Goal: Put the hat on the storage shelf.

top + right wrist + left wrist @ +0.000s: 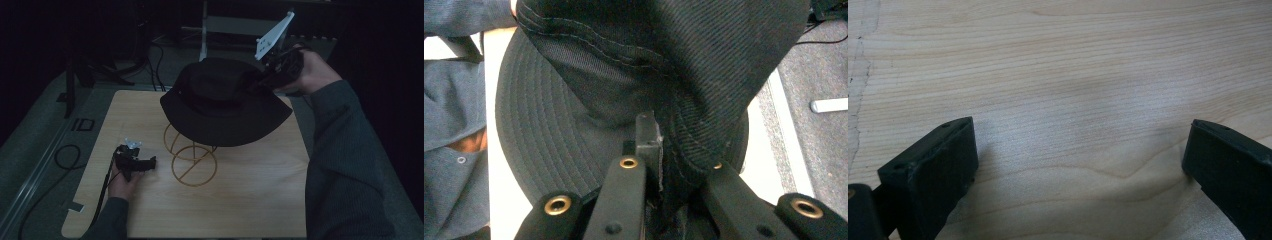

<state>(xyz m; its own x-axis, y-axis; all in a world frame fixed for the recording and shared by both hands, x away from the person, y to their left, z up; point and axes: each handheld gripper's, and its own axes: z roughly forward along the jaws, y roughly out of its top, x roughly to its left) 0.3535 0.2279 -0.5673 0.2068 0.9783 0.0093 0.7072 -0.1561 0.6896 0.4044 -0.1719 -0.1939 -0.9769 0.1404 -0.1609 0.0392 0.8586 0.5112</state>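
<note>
Left gripper [150,163] lies low on the wooden table [250,200] at the near left, held in the person's left hand [122,180], its black cable trailing back toward the table's near edge. Its own view shows the jaws set wide apart over bare wood grain, nothing between them. Just right of it stands a gold wire stand [192,160]: a ring base with a bar across it flat on the table, loops rising above. A black bucket hat [225,102] sits over the top of that stand, brim spread wide (whether the crown actually rests on the wire or hangs just above it cannot be told from the high view). Farther right and at the far side, right gripper [260,82] comes in at an angle, the right hand [312,72] behind it and the pale three-cornered plate sticking up above. In the right gripper view its jaws are closed tight on a fold of the hat's [634,75] black fabric, stitched brim rows curving below the pinch. The grey sleeve [345,165] runs down the right edge of the table.
</note>
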